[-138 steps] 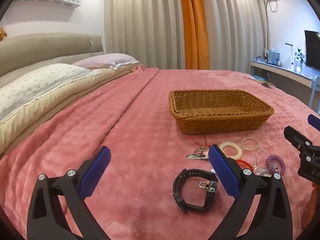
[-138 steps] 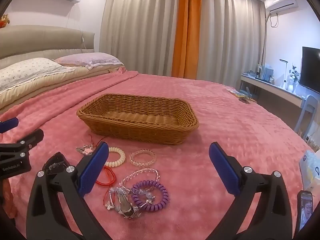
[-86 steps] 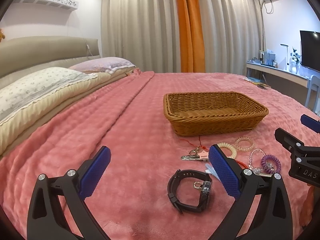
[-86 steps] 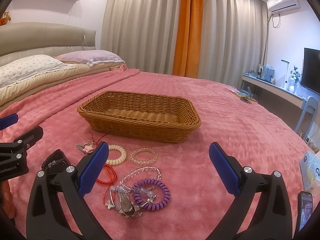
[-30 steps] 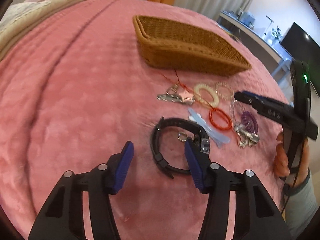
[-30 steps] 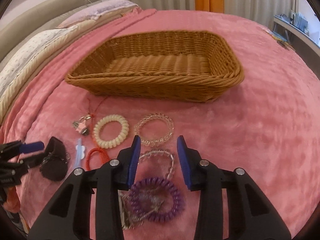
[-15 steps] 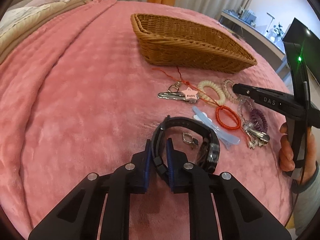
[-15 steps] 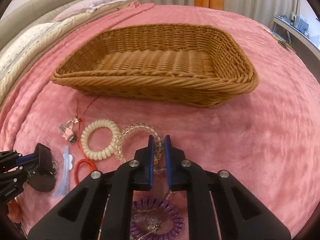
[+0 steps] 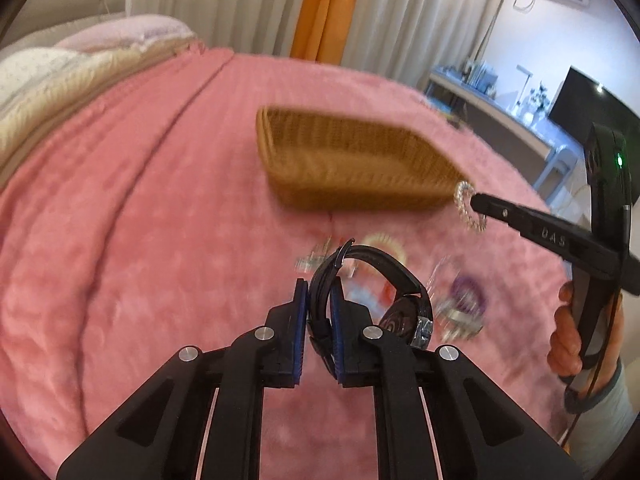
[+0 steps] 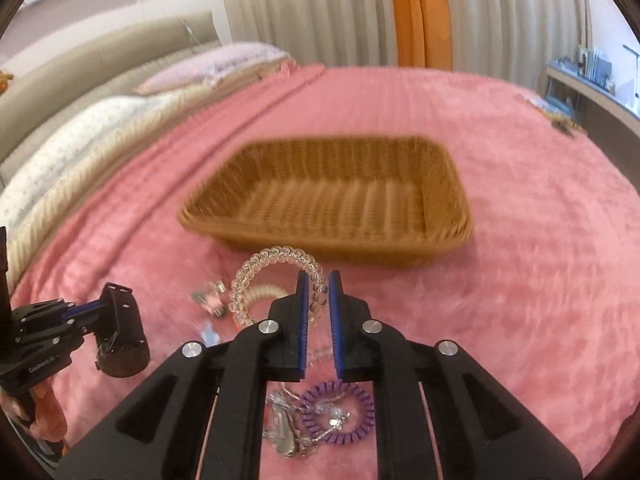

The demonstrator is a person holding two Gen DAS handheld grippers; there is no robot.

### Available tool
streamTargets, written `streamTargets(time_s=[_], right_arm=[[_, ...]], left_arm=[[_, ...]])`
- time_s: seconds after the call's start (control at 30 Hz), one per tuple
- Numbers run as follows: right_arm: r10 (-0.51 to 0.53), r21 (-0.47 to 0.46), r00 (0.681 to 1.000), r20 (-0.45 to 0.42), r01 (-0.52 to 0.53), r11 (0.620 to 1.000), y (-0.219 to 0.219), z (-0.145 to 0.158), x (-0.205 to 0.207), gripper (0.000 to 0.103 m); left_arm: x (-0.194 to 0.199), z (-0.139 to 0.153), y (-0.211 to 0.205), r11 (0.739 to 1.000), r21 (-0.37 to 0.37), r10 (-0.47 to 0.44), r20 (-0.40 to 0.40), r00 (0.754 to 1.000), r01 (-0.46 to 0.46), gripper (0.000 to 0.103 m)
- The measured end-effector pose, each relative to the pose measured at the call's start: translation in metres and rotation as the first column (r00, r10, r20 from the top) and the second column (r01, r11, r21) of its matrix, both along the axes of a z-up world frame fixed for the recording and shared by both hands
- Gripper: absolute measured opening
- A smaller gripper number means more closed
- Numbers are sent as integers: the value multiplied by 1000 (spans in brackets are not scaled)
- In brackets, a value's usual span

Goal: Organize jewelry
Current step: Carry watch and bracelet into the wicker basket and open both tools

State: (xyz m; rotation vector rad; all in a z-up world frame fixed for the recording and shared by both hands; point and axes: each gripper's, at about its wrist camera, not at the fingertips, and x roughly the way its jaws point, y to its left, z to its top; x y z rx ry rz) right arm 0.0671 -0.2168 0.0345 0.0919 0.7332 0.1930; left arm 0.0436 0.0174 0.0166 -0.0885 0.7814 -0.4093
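My left gripper is shut on the strap of a black watch and holds it above the pink bedspread; the watch also shows in the right wrist view. My right gripper is shut on a clear spiral bracelet, lifted off the bed; it also shows in the left wrist view. An empty wicker basket stands beyond both grippers, also in the left wrist view. A purple coil bracelet, a cream coil bracelet and silver pieces lie on the bed.
The pink bedspread spreads wide around the basket. Pillows and a headboard are at the left. Curtains hang behind, and a desk with a screen stands at the right. The view is motion-blurred.
Both grippers have risen from the bed: the left has lifted the black watch, the right has lifted the clear spiral bracelet. Both views have tilted up toward the basket.
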Motion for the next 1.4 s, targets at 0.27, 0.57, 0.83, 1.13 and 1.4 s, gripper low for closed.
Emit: streamTargets(time_s=[0.27,0.57,0.83,1.13,1.4], right_arm=[[-61,-5,995,80,61,998,-15,54,42,8],[-109,20,988,-109,111,994,-40,0,132,8],[-134,-49,964,-231,126,991,-39,-49,158,8],[-134,-24,969,-206,132,991,-46,-37,140,21],[-100,50,990,-100,105,993,-48,10,76,29]], left_arm=[[58,72,-32,998,-34,60,157,986,-55,9],[154,24,-78,997,20,73,22,997,-74,9],[184,-20,-94,992,110,72,-81,994,-63,10],[159,6,-68,1000,16,22,-55,998,-21,46],[85,48,-34,998,-62,-26,32,999,28,46]])
